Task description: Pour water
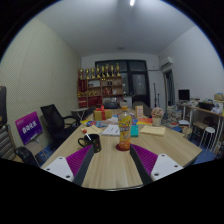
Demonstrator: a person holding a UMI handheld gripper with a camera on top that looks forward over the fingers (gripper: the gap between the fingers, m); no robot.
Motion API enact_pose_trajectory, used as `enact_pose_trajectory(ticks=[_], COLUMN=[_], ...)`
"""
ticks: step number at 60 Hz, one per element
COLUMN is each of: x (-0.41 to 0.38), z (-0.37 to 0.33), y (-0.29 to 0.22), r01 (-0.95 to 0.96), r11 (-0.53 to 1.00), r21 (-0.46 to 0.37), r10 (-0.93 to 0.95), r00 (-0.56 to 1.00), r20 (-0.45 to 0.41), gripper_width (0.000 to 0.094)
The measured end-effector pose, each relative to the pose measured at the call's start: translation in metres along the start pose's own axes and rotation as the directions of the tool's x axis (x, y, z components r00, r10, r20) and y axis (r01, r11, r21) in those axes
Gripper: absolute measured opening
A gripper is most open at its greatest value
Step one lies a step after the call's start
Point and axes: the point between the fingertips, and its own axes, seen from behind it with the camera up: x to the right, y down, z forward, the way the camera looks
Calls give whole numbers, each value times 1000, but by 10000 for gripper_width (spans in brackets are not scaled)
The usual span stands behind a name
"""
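A long wooden table [110, 165] runs away from the gripper toward the far end of the room, where a shelf unit [100, 85] crowded with bottles stands against the wall. To the left of the table sits a dark office chair [55, 122], and nearer, a purple sign [29, 126]. On the table, a clear bottle with an orange cap [124, 130] stands upright just ahead of the fingers, roughly centred between them. A black mug [93, 141] sits just left of it. The gripper [112, 163] is released, its purple pads [78, 160] spread wide apart and touching nothing. Papers and small clutter lie farther along.
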Motion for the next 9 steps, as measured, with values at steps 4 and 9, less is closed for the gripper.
enact_pose_trajectory(ticks=[4,9], x=[1,-10], z=[-22,-47], y=[-4,-6], r01=[6,15], r11=[1000,1000], r21=[20,25], r10=[-6,-15], r00=[1000,1000], r20=[6,13], gripper_width=[829,831])
